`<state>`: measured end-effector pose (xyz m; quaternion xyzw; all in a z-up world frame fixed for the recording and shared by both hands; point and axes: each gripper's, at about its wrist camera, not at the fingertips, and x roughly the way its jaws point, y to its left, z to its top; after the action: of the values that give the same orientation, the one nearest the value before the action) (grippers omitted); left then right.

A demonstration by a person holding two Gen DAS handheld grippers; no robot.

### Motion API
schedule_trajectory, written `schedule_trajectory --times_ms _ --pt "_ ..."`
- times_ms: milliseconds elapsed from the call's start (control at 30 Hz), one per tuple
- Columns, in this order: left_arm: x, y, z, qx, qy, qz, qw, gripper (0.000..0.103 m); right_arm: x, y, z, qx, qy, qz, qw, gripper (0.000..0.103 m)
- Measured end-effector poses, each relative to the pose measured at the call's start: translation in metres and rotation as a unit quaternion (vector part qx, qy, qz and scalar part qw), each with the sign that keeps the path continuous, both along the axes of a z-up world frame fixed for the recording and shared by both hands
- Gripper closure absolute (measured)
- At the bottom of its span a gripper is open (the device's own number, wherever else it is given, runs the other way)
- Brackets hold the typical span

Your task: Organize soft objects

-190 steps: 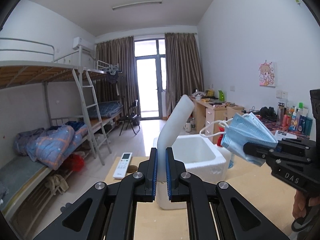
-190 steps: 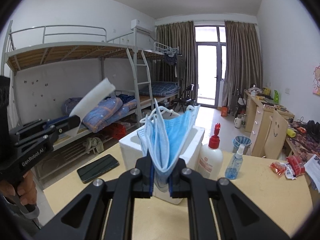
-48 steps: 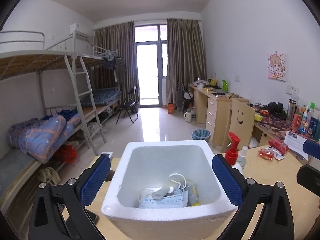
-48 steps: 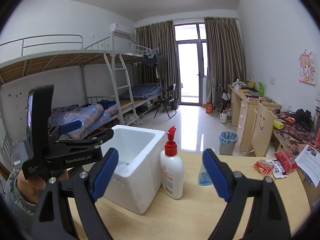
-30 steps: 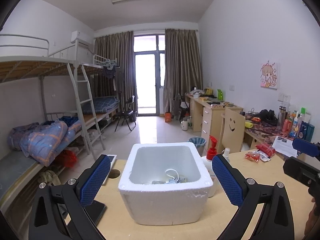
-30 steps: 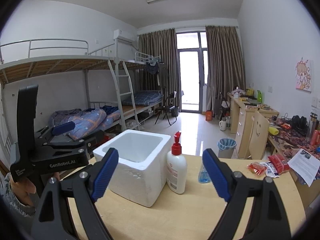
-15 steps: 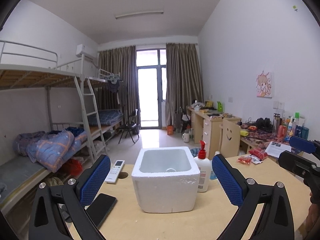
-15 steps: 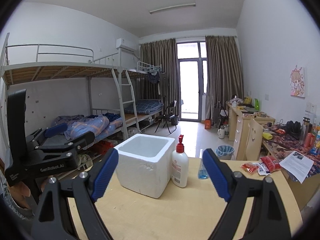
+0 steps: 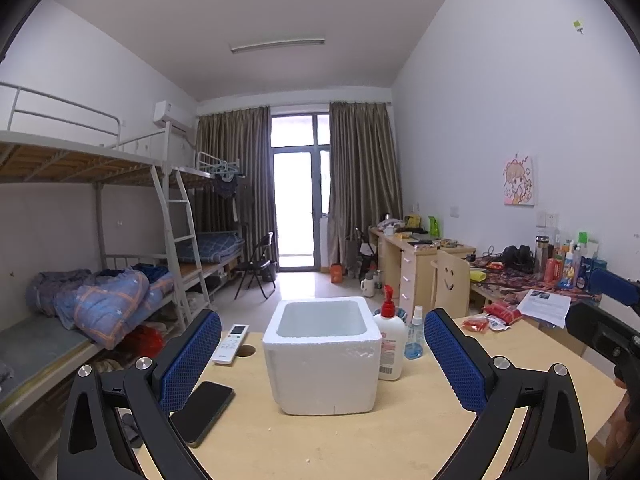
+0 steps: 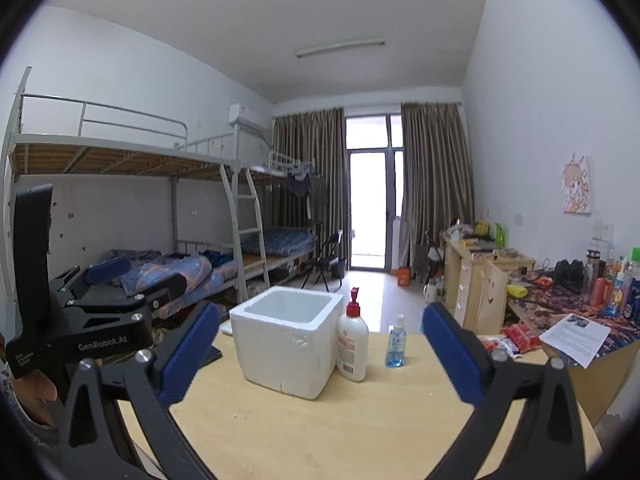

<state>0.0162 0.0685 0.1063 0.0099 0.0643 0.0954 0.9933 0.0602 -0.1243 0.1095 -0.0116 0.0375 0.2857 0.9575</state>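
Standing on the pale wooden counter, the white foam box sits open-topped near the middle, with no lid on it; its inside is too shallowly seen from here to tell what lies in it. Just right of the box a white pump bottle with a red top stands upright, touching or nearly touching the box wall, and a small blue spray bottle stands just right of that. Left of the box lie a white remote at the far edge and a dark phone nearer.

The left gripper has its blue-padded fingers spread wide, holding nothing, the box well beyond them. The right gripper has its fingers opening, wide apart, with nothing between them. Red snack packets and a printed sheet lie at the far right.
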Motion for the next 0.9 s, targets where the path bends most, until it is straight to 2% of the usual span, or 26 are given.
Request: schedule_trajectory --times_ms 500,700,900 --pt "-0.022 0.003 -0.025 -0.023 -0.001 0.006 0.9997 0.001 -0.014 -0.004 -0.025 0.007 0.020 -0.004 1.000 0.000" --pt "-0.032 0.001 -0.040 -0.033 -0.004 0.002 0.9994 0.001 -0.025 -0.003 -0.036 0.007 0.008 -0.008 1.000 0.000" --pt "-0.039 0.002 -0.055 -0.025 0.008 0.002 0.9996 0.001 -0.031 0.001 -0.053 0.001 0.023 0.000 1.000 0.000"
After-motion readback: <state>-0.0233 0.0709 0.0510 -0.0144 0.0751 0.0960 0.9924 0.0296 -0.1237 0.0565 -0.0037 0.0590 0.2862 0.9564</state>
